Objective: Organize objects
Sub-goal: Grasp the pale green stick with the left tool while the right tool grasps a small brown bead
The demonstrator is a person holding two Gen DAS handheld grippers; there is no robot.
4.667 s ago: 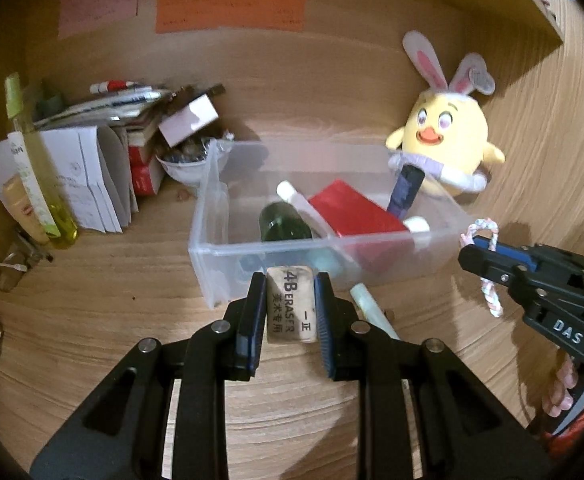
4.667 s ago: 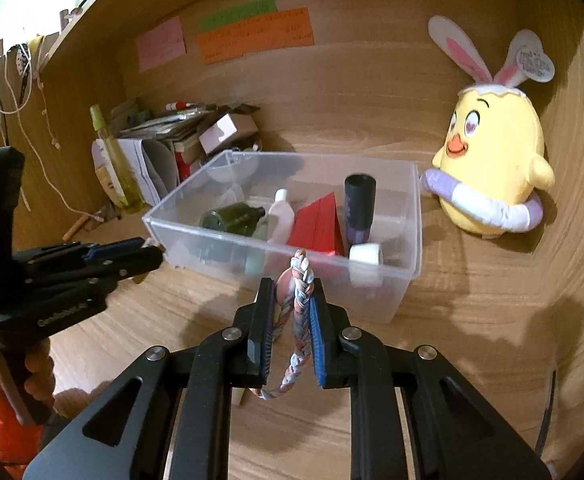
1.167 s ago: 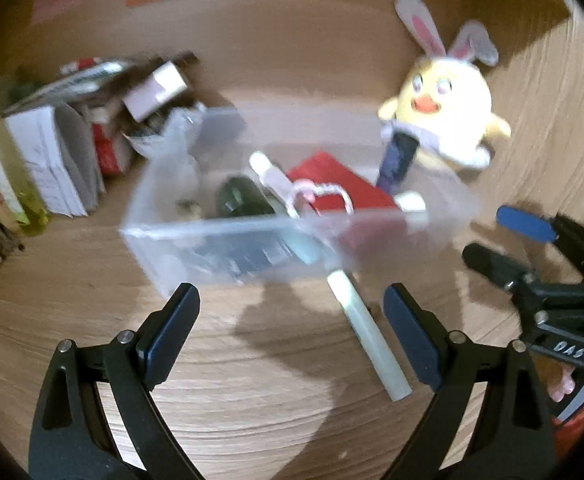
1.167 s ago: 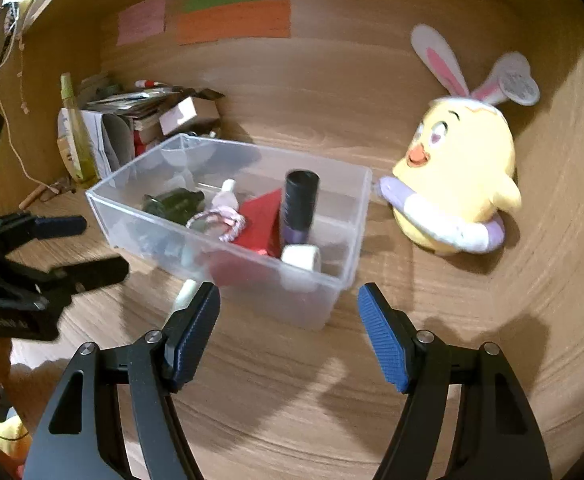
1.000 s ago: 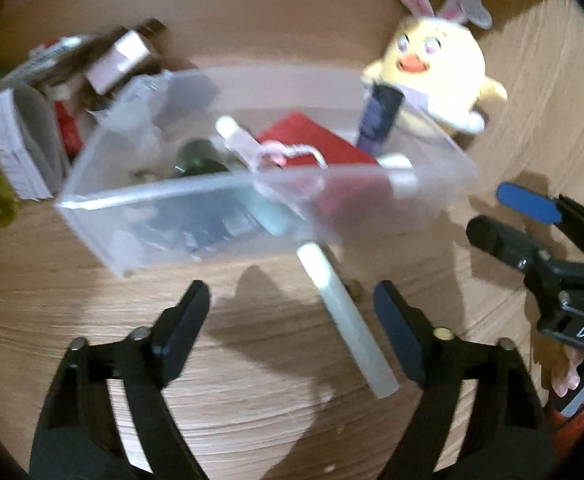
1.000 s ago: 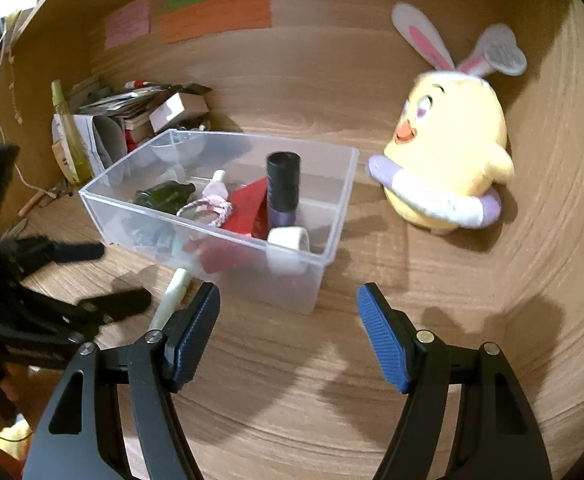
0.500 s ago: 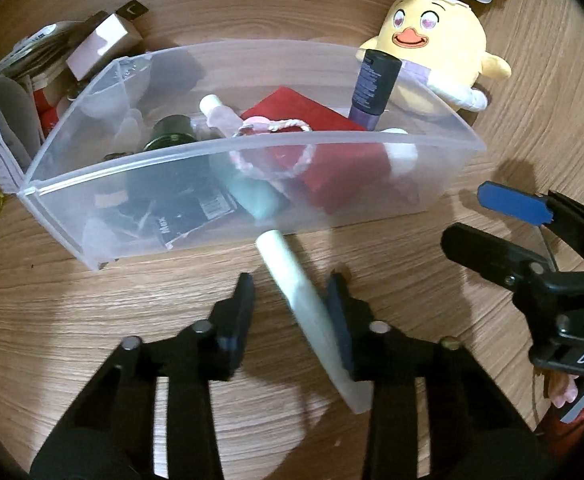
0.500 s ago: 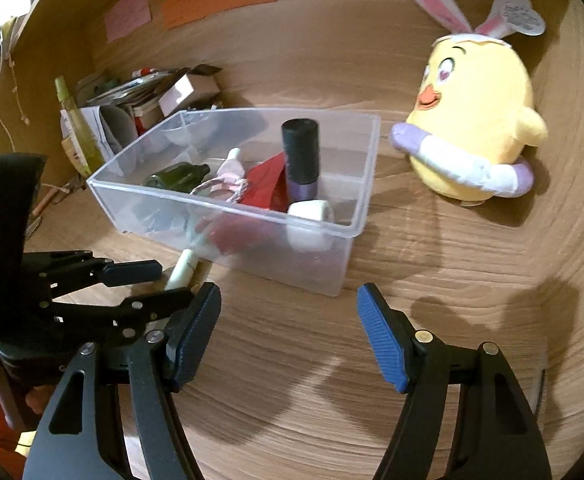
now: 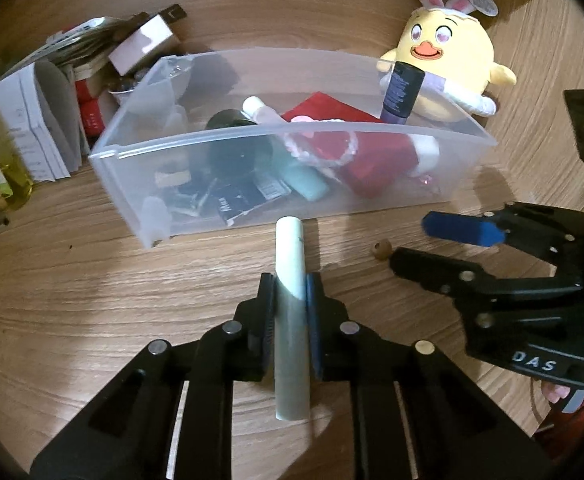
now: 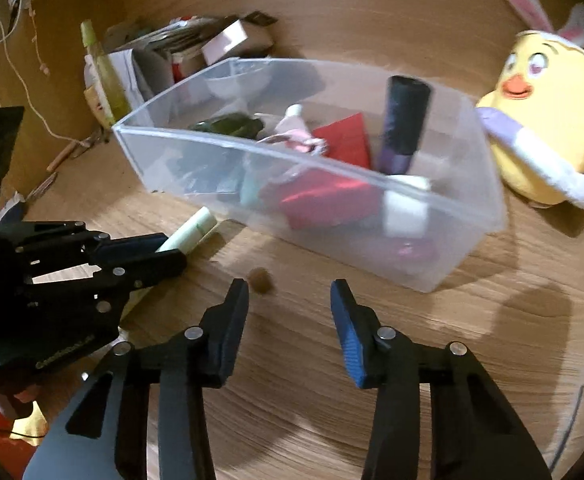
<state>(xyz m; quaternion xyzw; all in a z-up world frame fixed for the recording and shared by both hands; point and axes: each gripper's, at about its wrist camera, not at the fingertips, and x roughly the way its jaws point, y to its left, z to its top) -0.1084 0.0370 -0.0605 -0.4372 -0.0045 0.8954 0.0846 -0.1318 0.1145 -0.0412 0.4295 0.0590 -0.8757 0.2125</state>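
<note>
On the wooden desk [image 9: 92, 300], the clear plastic bin [image 9: 252, 136] sits at 12 o'clock from both grippers, holding a red box [image 9: 331, 108] and a dark tube [image 9: 401, 92]. The left gripper [image 9: 288, 300] is clamped on the pale green stick [image 9: 290, 320], which lies on the desk just before the bin. The right gripper [image 10: 288, 304], jaws just closing, stands apart and empty; a small brown bead [image 10: 260, 279] lies at 11 o'clock, beside its left finger.
</note>
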